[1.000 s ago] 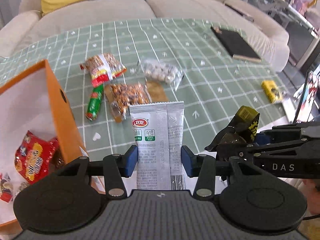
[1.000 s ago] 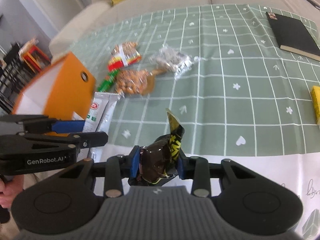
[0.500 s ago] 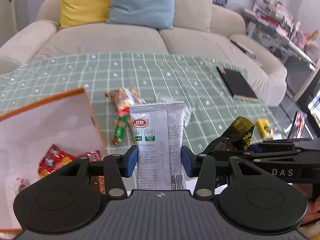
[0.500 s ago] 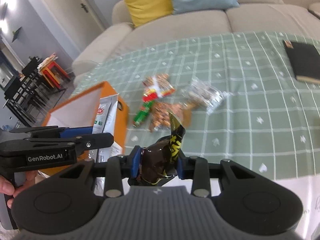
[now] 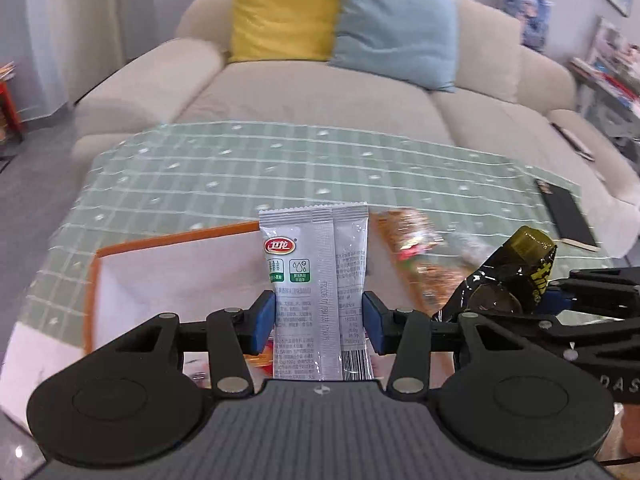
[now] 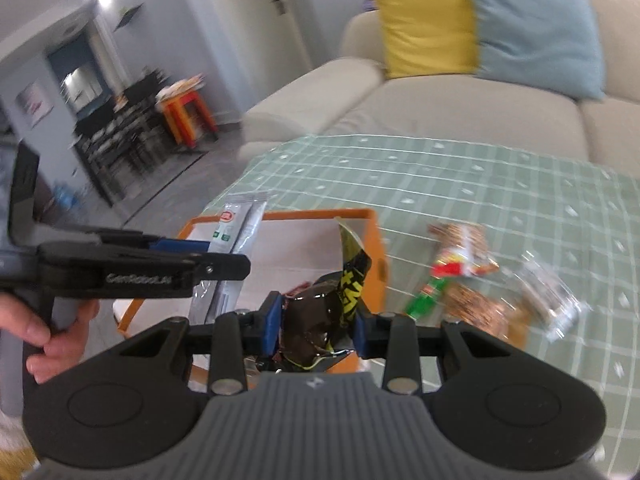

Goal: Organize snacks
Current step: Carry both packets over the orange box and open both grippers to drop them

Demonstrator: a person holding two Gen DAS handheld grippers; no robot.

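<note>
the left wrist view sits right behind the left gripper, looking forward and down over an orange box and a green checked tablecloth toward a beige sofa. the right wrist view sits just as close behind the right gripper, angled more leftward, taking in the room's dark shelving. both share the box, tablecloth, sofa, a yellow cushion and a blue cushion, and each catches the other gripper at its edge.

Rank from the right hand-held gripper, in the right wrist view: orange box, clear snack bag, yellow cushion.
1. Orange box, just beyond the right hand-held gripper.
2. Clear snack bag, right, on the tablecloth.
3. Yellow cushion, on the sofa behind.
</note>
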